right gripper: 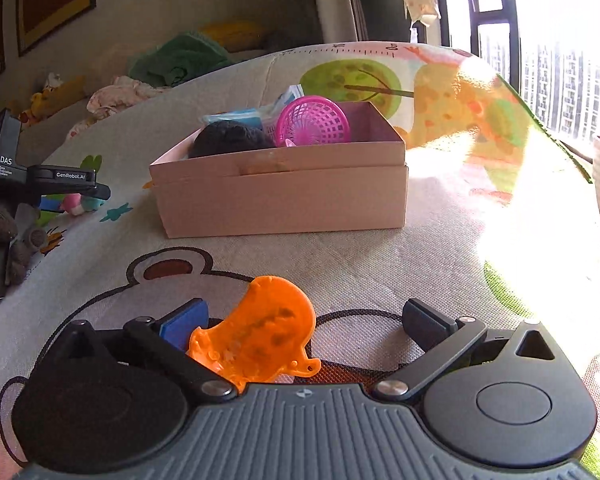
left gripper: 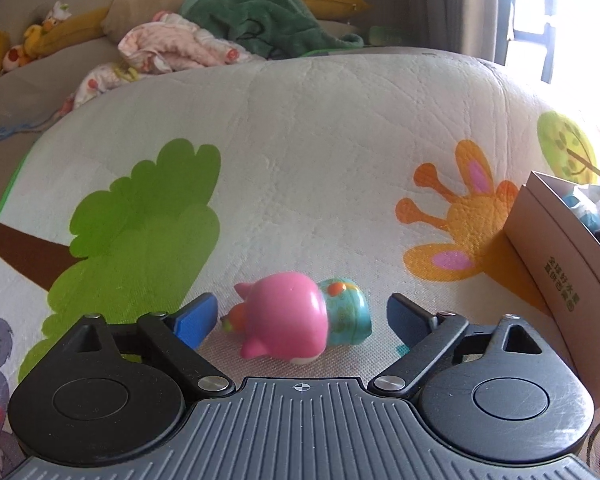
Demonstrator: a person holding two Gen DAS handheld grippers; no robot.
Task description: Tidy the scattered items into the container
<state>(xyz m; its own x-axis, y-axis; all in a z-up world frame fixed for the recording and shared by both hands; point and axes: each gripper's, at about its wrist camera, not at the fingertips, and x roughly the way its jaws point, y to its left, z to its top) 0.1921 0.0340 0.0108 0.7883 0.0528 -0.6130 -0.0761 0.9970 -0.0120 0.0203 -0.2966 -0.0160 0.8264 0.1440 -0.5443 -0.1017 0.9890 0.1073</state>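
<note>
- Left wrist view: the left gripper (left gripper: 300,316) is spread wide around a pink and teal toy (left gripper: 300,320) lying on the play mat (left gripper: 320,128), its pads clear of the toy; the cardboard box (left gripper: 556,248) sits at right.
- Right wrist view: the right gripper (right gripper: 304,320) is wide apart, an orange toy (right gripper: 256,340) leaning against its left pad; the box (right gripper: 284,192), already holding a pink basket (right gripper: 314,125), stands ahead.

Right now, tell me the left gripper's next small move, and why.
Probably close the left gripper on the pink plastic animal toy. Its blue-padded fingers stand open on either side of the toy, which lies on the printed play mat against a teal figurine; the cardboard box waits to the right.
</note>
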